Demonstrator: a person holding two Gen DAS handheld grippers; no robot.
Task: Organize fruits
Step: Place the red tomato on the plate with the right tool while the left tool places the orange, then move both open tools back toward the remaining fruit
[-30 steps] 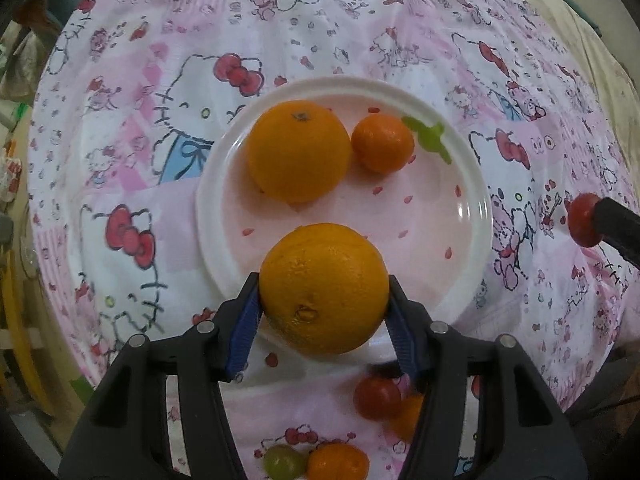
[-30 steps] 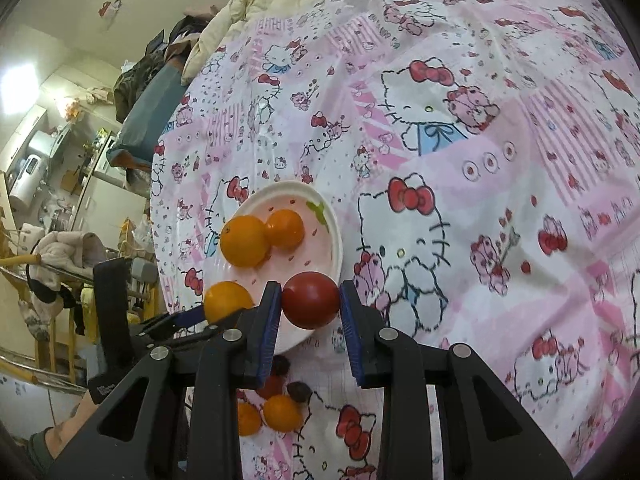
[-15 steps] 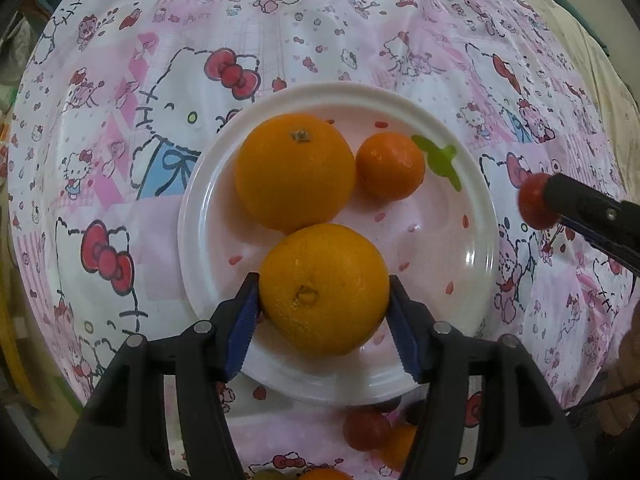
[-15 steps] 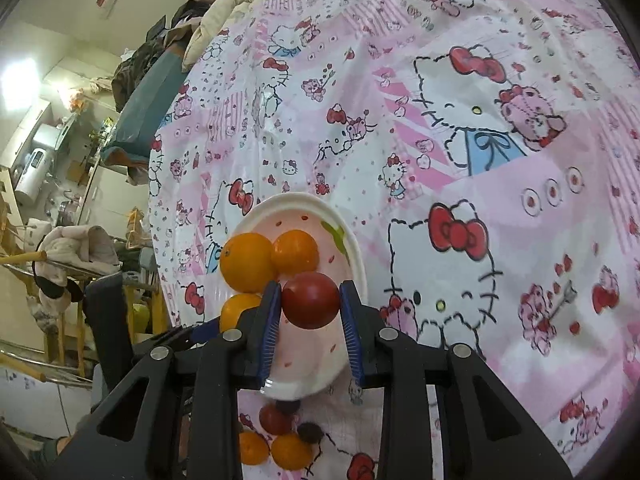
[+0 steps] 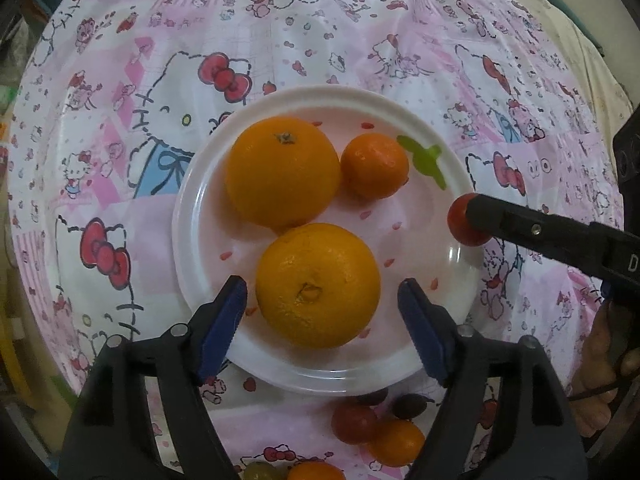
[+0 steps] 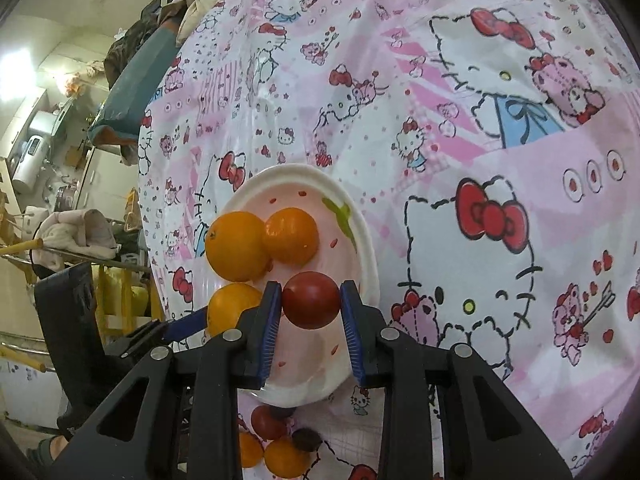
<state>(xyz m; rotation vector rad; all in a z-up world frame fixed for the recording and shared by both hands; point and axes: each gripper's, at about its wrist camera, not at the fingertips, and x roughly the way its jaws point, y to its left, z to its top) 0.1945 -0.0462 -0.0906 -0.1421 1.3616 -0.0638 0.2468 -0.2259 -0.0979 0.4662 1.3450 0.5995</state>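
A white plate with a pink inside lies on the cartoon-cat tablecloth. It holds a large orange, a small mandarin and a second large orange. My left gripper straddles that near orange. Its jaws are opening, and both blue pads stand clear of the peel. My right gripper is shut on a red tomato and hovers over the plate's near side. In the left wrist view the tomato hangs at the plate's right rim.
Loose small fruits lie just off the plate's near edge: a red tomato, an orange one, a dark grape and a green grape. A person's hand is at the right. Room clutter lies beyond the table's left edge.
My left jaws have spread apart and let go of the near orange, which now sits on the plate. My right gripper has carried the tomato down and in, to the plate's rim.
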